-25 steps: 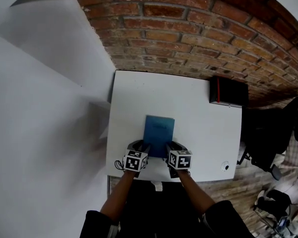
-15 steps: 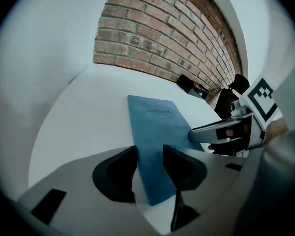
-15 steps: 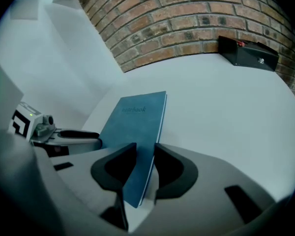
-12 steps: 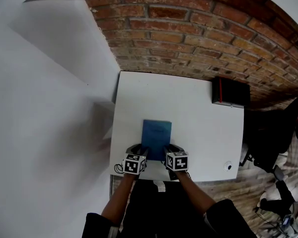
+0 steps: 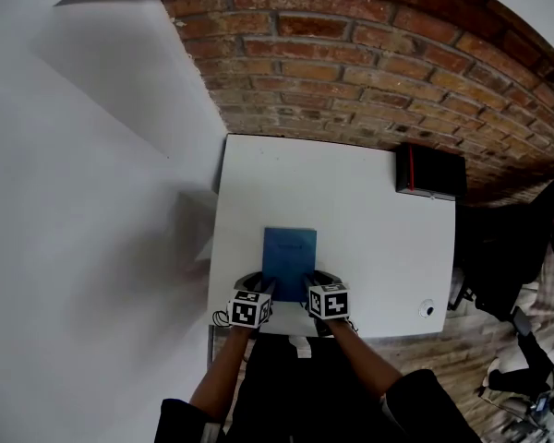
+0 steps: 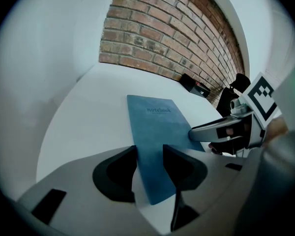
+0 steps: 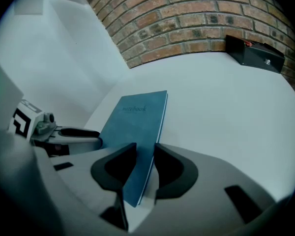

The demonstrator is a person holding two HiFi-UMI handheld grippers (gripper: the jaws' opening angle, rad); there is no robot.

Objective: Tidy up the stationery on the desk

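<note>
Blue notebook (image 5: 289, 258) sits on the worktop (image 5: 369, 201); I've got left gripper (image 6: 150, 156) and right gripper (image 7: 145, 154) each clamped part-open on a near corner, probably to drag it square.

One word to read: "notebook", in small lower-case letters near the far end of the blue notebook's (image 6: 155, 132) cover. It's clear in the left gripper view, and a fainter line just beneath it is too small to make out. In the right gripper view the same word shows on the cover (image 7: 135, 127), dimmer but legible. From the head view the cover's (image 5: 289, 250) print is too small to read. The marker cubes (image 5: 248, 311) (image 5: 330, 301) carry black-and-white square code patterns, no letters or numbers. The black box (image 7: 255, 53) at the wall bears a tiny pale mark, unreadable.
</note>
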